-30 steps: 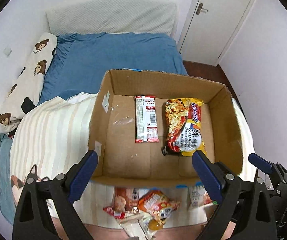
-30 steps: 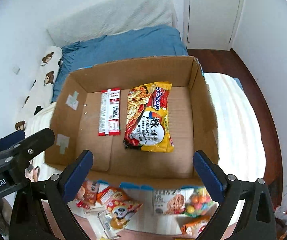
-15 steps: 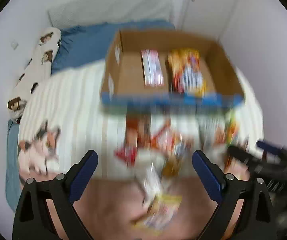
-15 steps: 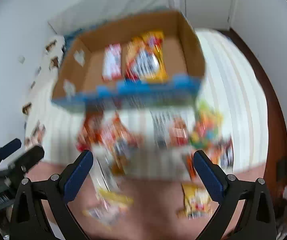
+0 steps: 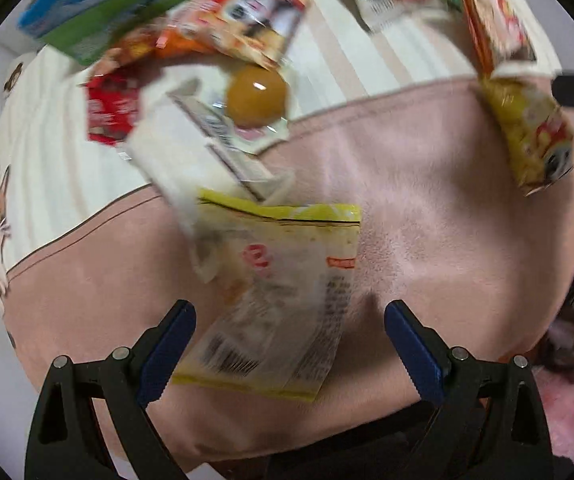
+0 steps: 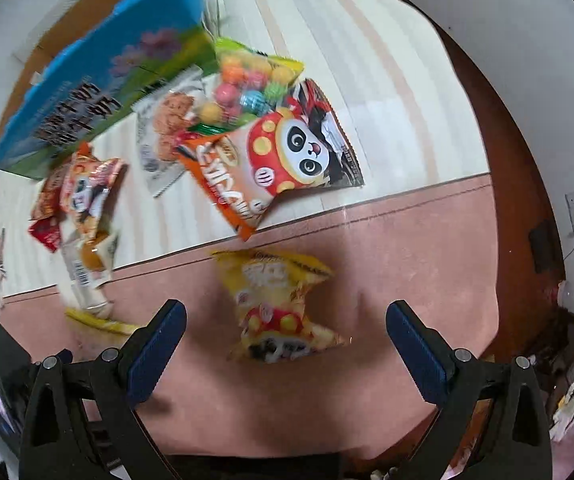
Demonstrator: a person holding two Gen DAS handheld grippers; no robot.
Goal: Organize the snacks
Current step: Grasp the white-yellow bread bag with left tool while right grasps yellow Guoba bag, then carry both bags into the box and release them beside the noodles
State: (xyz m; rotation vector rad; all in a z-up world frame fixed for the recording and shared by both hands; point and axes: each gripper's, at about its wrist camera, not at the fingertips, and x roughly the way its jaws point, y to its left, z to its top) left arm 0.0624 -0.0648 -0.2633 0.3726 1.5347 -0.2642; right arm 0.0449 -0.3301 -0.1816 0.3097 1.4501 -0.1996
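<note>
Blue-padded claws pointing straight down, spread over pink blanket.

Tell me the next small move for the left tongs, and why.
Probably lower the left tongs a little further and close on the pale yellow-edged packet. It lies flat on the pink blanket between the open fingers, which have just been narrowing but do not yet press it.

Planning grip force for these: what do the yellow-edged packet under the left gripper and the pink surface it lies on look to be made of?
Yellow-edged packet: seemingly thin, glossy plastic film; flat and printed with a barcode and crimped-looking edges, though blur hides detail. Pink surface: likely a soft, matte fleece-like blanket; it shows a fuzzy nap, with a stitched seam bordering the striped cloth.
</note>
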